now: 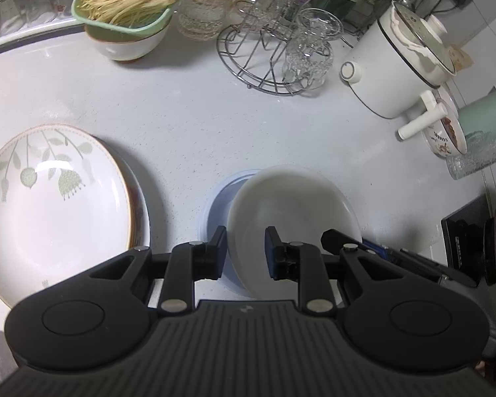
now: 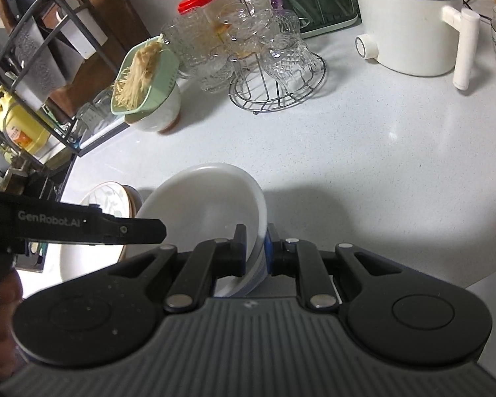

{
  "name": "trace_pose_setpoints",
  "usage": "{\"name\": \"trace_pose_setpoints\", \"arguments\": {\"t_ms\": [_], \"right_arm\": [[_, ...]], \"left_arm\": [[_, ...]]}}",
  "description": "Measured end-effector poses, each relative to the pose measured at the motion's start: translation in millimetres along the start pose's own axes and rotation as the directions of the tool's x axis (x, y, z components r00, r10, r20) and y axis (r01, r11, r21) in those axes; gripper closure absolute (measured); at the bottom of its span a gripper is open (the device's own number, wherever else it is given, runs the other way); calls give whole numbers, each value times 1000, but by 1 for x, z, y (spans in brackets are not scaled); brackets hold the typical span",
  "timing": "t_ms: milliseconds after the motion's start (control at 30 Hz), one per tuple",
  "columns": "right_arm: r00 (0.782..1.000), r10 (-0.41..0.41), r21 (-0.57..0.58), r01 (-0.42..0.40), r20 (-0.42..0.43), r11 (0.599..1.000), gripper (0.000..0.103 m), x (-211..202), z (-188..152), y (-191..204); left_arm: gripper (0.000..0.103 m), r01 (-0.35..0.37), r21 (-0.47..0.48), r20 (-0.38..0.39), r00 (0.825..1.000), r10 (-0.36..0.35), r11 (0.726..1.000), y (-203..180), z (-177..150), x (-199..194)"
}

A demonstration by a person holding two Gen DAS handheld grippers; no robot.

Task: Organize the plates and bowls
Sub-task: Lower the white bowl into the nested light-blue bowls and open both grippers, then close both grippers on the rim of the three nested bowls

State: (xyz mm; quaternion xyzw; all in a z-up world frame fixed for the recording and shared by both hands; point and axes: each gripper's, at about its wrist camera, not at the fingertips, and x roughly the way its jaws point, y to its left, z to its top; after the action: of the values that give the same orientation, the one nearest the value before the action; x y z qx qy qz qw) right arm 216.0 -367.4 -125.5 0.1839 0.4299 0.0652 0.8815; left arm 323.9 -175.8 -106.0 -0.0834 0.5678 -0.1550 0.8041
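On the counter (image 1: 182, 132) ahead of me, a stack of plates (image 1: 56, 205) lies left of two nested bowls (image 1: 291, 218). Behind them stand a noodle-filled bowl (image 1: 129, 16) at left, a glass rack (image 1: 271, 53) centre, and a cooker (image 1: 396, 66) right.

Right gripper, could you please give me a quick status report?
Right gripper shut on white bowl rim, bowl tilted. Left gripper open over it. Floral plate alongside, apart.

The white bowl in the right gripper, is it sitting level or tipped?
Tipped: the white bowl stands steeply on edge, its rim pinched by the right gripper.
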Motion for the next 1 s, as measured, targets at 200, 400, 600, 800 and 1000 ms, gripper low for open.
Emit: {"name": "trace_pose_setpoints", "arguments": {"t_ms": [200, 400, 600, 800, 1000], "right_arm": [[998, -31, -4, 31, 57, 1000, 82, -3, -4, 1], [990, -95, 12, 94, 107, 995, 49, -6, -6, -7], [997, -57, 79, 53, 53, 995, 49, 7, -11, -20], [1000, 2, 147, -2, 0, 989, 49, 30, -16, -26], [999, 16, 197, -9, -34, 980, 64, 47, -18, -28]], "left_arm": [[76, -26, 26, 25, 999, 25, 999, 1, -6, 4], [55, -58, 24, 46, 997, 57, 998, 8, -13, 7], [43, -71, -6, 77, 994, 71, 997, 14, -17, 4], [43, -69, -15, 77, 995, 70, 998, 20, -20, 4], [43, -65, -8, 67, 996, 66, 998, 20, -22, 7]]}}
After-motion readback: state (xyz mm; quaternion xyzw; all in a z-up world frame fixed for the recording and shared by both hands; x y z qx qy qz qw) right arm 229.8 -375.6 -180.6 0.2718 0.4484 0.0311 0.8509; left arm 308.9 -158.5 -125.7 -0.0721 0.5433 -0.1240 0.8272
